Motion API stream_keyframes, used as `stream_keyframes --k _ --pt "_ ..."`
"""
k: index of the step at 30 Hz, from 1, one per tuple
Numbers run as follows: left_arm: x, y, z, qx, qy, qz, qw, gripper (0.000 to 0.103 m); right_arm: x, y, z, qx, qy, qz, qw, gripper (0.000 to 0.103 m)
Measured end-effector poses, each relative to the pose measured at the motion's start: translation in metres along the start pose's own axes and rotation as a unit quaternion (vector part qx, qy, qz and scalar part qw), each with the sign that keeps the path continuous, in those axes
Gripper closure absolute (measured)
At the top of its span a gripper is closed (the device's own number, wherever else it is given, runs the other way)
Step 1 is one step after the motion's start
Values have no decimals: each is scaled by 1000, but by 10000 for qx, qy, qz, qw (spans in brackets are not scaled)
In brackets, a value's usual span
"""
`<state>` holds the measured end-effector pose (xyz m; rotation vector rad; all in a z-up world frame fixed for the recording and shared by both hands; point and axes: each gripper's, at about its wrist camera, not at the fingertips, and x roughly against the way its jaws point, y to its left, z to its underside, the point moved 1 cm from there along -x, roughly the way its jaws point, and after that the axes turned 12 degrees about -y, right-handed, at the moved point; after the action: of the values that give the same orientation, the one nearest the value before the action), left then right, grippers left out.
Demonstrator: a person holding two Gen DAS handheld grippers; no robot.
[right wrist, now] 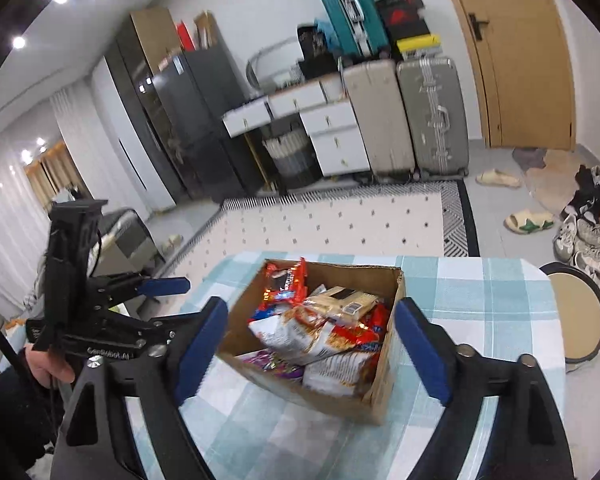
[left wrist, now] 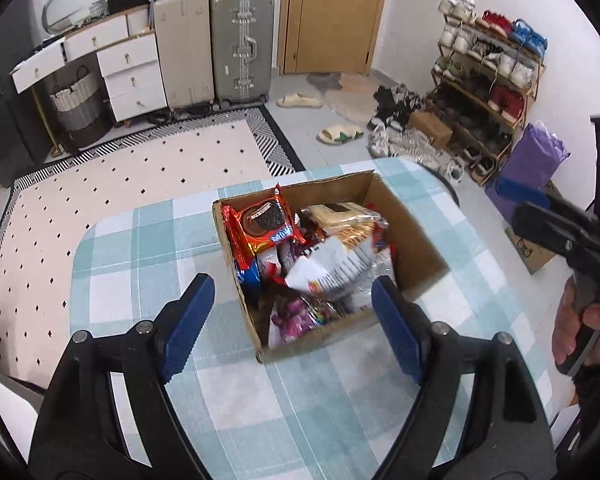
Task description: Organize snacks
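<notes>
The table is carrying the cardboard box, which is holding the snack packets. The left tool and right tool are both hovering released, each straddling the box's near side without touching it.

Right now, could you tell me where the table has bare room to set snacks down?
The checked tablecloth is bare between the cardboard box and the near edge, and to the box's left. The box itself is crowded with snack packets. Both the left tool and right tool are open.
</notes>
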<state>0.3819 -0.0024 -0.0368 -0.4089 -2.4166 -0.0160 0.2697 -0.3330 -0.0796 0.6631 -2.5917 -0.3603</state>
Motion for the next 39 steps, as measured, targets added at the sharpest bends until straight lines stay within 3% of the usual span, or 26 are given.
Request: stream_keyframes --k 7,11,16,22,30,39 --pt "70 -23 25 -24 -765 -415 9962 21 57 23 23 109 -458 202 9987 7" --pt "104 -34 40 -5 -1194 -444 9918 19 84 38 38 173 -671 168 9975 7" --pt "147 -45 59 47 -1667 -663 9838 1 111 55 53 318 -932 100 9951 5" --pt "195 -59 85 -64 -2100 -894 9736 0 134 71 73 468 -1137 84 9924 1" --pt "224 -65 124 -182 -2449 -1212 9618 0 149 80 103 643 -1313 162 9891 1" --pt "207 -45 167 -30 -2493 -1462 9573 0 145 77 135 894 -1307 393 9866 1"
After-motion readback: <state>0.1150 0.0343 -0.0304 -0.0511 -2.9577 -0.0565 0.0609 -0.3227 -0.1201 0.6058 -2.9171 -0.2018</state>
